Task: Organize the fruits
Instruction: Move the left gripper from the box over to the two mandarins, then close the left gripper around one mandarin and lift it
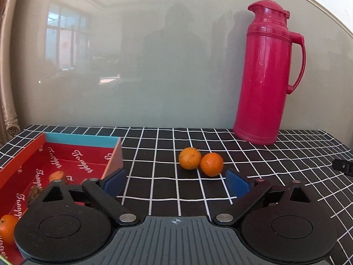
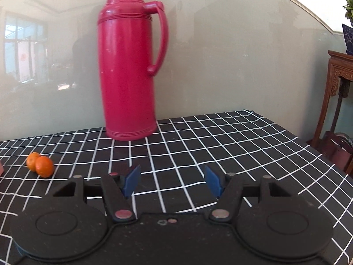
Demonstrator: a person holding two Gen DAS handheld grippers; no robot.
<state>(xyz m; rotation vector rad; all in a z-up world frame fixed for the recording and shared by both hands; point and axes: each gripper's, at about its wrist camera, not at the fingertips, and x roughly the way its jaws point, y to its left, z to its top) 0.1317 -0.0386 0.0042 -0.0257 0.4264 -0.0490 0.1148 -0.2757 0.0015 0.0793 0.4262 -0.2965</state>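
Two oranges lie touching on the black checked tablecloth: a paler one (image 1: 190, 158) and a deeper orange one (image 1: 211, 164). They also show at the far left of the right wrist view, the paler (image 2: 32, 160) behind the deeper one (image 2: 44, 166). My left gripper (image 1: 176, 183) is open and empty, just in front of them. A red box (image 1: 72, 159) with a blue far wall stands at left, and an orange (image 1: 7, 228) lies in its near corner. My right gripper (image 2: 172, 181) is open and empty over bare cloth.
A tall red thermos jug (image 1: 265, 75) stands at the back against the glossy wall; it also shows in the right wrist view (image 2: 130, 66). A wooden stand (image 2: 337, 84) is beyond the table's right edge. A small black object (image 1: 343, 166) is at the right.
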